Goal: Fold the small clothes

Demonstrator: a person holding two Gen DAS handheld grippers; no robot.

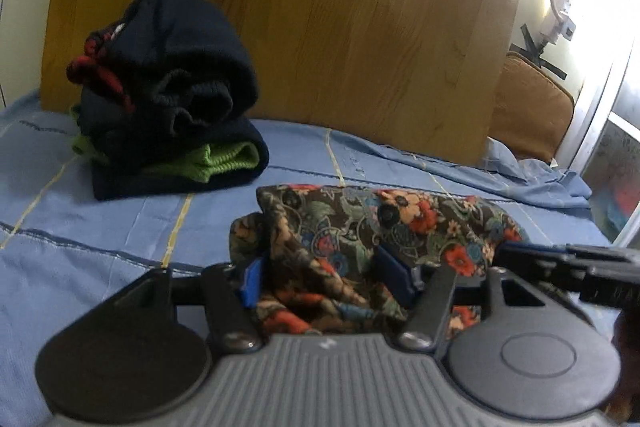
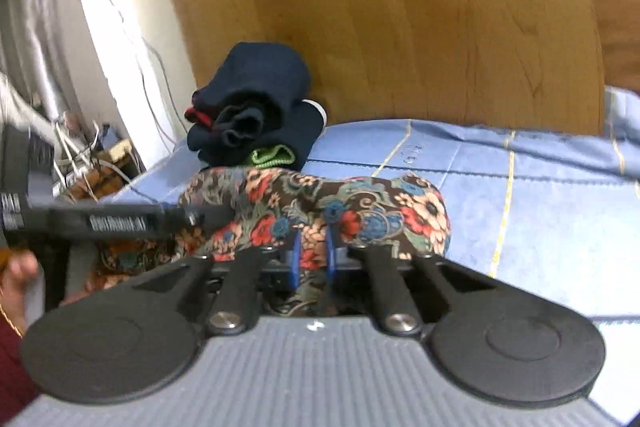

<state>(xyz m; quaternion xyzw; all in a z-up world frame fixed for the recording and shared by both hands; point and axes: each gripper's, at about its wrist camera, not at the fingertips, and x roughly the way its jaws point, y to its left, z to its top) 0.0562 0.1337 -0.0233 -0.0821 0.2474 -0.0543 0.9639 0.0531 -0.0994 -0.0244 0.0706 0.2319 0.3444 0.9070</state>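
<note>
A folded floral garment (image 1: 384,223) lies on the blue bedsheet (image 1: 100,227). My left gripper (image 1: 324,277) has its blue pads wide apart, with a bunch of the floral cloth lying between them. My right gripper (image 2: 312,259) is shut on the near edge of the same floral garment (image 2: 320,207), its blue pads pinching a narrow fold. The right gripper's body shows at the right edge of the left wrist view (image 1: 568,263); the left gripper's body shows at the left of the right wrist view (image 2: 112,223).
A stack of folded dark clothes (image 1: 172,99) with green and red parts sits behind on the sheet; it also shows in the right wrist view (image 2: 260,115). A wooden headboard (image 1: 320,7) stands behind. Cables and clutter (image 2: 88,163) lie off the bed's left edge.
</note>
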